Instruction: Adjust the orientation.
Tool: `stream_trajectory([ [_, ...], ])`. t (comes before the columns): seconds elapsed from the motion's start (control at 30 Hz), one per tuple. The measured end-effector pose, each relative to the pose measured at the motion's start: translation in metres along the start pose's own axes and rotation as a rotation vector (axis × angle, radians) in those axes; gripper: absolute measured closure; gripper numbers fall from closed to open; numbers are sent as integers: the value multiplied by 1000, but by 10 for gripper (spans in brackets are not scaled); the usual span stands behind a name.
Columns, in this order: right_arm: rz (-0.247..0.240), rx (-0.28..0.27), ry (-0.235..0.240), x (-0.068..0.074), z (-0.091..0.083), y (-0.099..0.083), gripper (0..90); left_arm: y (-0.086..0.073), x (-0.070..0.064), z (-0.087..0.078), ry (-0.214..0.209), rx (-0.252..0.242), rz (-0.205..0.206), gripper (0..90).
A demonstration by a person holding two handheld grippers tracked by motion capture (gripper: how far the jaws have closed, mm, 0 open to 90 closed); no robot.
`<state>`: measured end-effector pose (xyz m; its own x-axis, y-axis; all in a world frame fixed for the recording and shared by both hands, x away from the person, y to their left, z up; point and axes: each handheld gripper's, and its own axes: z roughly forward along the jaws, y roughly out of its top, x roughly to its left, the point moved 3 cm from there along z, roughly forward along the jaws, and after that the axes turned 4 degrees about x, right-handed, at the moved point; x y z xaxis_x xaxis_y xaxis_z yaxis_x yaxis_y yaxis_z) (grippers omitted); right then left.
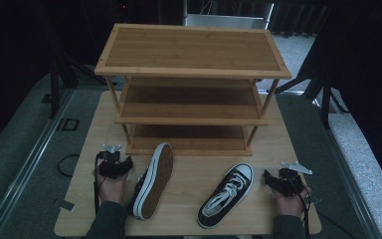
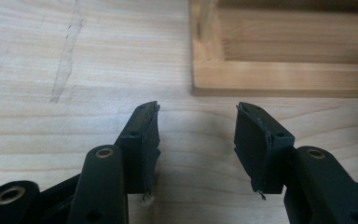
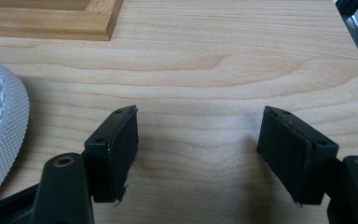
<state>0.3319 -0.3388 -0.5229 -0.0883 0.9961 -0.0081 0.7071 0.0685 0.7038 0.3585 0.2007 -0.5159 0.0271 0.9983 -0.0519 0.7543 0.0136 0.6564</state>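
Observation:
Two black canvas sneakers lie on the wooden table (image 1: 189,199). One sneaker (image 1: 153,181) lies on its side left of centre with its brown sole showing. The other sneaker (image 1: 227,195) sits upright right of centre, white laces up; its white toe cap (image 3: 0,126) shows in the right gripper view. My left gripper (image 1: 113,167) (image 2: 196,112) rests open on the table left of the tipped shoe, holding nothing. My right gripper (image 1: 278,180) (image 3: 200,114) rests open right of the upright shoe, also holding nothing.
A three-tier wooden shoe rack (image 1: 191,84) stands at the back of the table; its bottom frame (image 2: 284,79) (image 3: 51,25) lies just ahead of both grippers. Dark floor and stands surround the table.

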Motion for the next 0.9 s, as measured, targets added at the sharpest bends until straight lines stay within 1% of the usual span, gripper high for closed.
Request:
stream_trajectory([
  [0.03, 0, 0, 0, 0, 0, 0, 286, 0, 0, 0, 0, 0, 0, 502],
  [0.07, -1, 0, 1, 0, 0, 0, 286, 0, -3, -3, -9, -11, 12, 499],
  [0.1, -2, 1, 2, 0, 0, 0, 286, 0, -3, -3, -9, -11, 12, 494],
  [0.13, -1, 0, 2, 0, 0, 0, 284, 0, -7, -7, -34, -13, 15, 491],
  [0.17, -1, 0, 2, 0, 0, 0, 284, 0, -7, -7, -34, -13, 15, 489],
  [0.2, -2, 0, 3, 0, 0, 0, 284, 0, -10, -10, -51, -18, 28, 489],
  [0.23, -3, 0, 3, 0, 0, 0, 284, -1, -12, -12, -55, -23, 37, 487],
  [0.27, -3, 0, 3, 0, 0, 0, 284, -2, -17, -18, -78, -34, 59, 487],
  [0.33, -4, 0, 3, 0, 0, 0, 284, -2, -21, -23, -95, -47, 79, 487],
  [0.37, -3, 0, 3, 0, 0, 0, 284, -2, -21, -23, -95, -47, 79, 487],
  [0.4, -4, 0, 3, 0, 0, 0, 284, -2, -23, -28, -115, -62, 98, 487],
  [0.43, -4, 0, 3, 0, 0, 0, 284, -2, -23, -28, -115, -62, 98, 487],
  [0.47, -4, 0, 4, 0, 0, 0, 284, -3, -25, -29, -138, -55, 116, 497],
  [0.53, -4, 0, 4, 0, 0, 0, 284, -4, -26, -30, -175, -51, 117, 518],
  [0.57, -4, 0, 4, 0, 0, 0, 284, -4, -26, -30, -175, -51, 117, 528],
  [0.6, -5, 0, 4, 0, 0, 0, 284, -4, -28, -31, -209, -53, 119, 533],
  [0.63, -5, 0, 4, 0, 0, 0, 284, -4, -28, -31, -209, -53, 119, 541],
  [0.67, -7, 0, 5, 0, 0, 0, 284, -4, -31, -33, -229, -57, 135, 544],
  [0.7, -7, 0, 5, 0, 0, 0, 284, -4, -31, -33, -229, -57, 135, 552],
  [0.73, -7, 0, 5, 0, 0, 0, 284, -5, -33, -34, -253, -55, 143, 558],
  [0.77, -7, 0, 5, 0, 0, 0, 284, -5, -33, -34, -253, -55, 143, 567],
  [0.8, -7, 0, 5, 0, 0, 0, 284, -5, -35, -35, -273, -53, 155, 583],
  [0.83, -7, 0, 5, 0, 0, 0, 284, -5, -35, -35, -273, -53, 155, 586],
  [0.87, -7, 0, 5, 0, 0, 0, 284, -6, -38, -37, -299, -57, 162, 593],
  [0.9, -7, 0, 5, 0, 0, 0, 284, -6, -38, -37, -299, -57, 162, 597],
])
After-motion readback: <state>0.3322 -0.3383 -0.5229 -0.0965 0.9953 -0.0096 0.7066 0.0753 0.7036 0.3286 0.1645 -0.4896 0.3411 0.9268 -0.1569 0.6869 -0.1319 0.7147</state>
